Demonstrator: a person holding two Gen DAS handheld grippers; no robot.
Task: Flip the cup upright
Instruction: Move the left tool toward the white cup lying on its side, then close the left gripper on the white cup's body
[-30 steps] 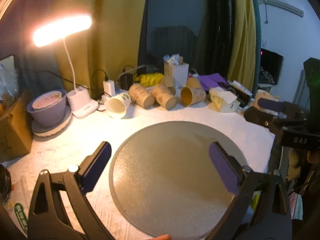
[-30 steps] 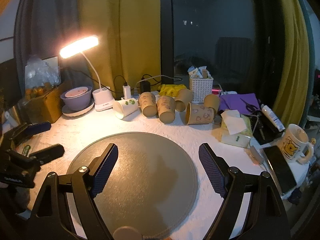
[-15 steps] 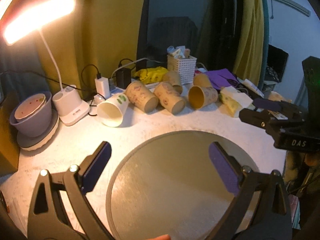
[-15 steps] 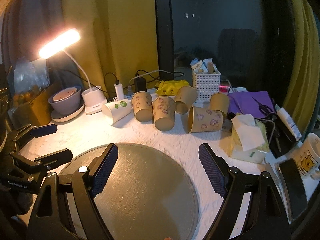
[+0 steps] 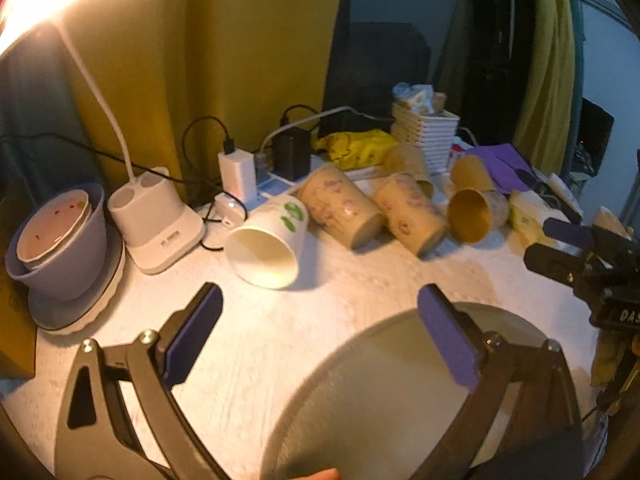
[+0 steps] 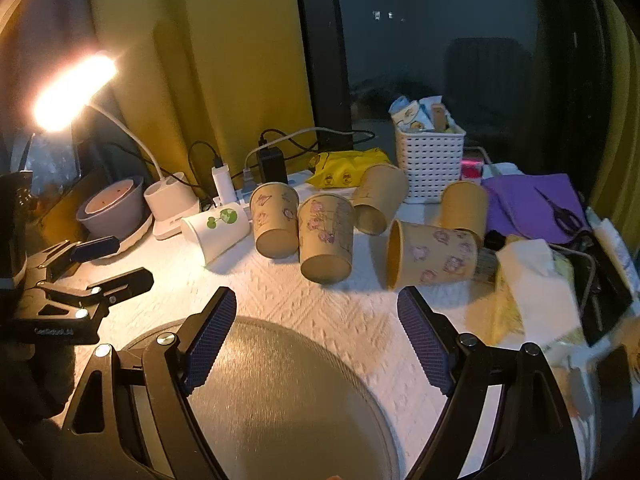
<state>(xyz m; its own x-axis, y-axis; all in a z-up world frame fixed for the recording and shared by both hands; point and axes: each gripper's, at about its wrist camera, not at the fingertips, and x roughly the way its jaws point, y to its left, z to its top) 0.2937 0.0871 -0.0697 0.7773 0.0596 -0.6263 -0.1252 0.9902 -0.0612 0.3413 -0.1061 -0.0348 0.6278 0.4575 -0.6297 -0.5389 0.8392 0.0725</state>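
Observation:
Several paper cups lie on their sides at the back of the white table. A white cup with a green print lies at the left, its mouth toward me. Brown printed cups lie to its right, one with its mouth to the left. My left gripper is open and empty, just short of the white cup. My right gripper is open and empty, short of the brown cups. Each gripper shows in the other's view, the right one and the left one.
A round grey mat lies under both grippers. At the back stand a lit desk lamp, a purple bowl on a plate, chargers with cables, a white basket, and tissues at right.
Both grippers have moved forward over the mat toward the row of cups, the left one also swinging left toward the white cup. Both jaws stay open.

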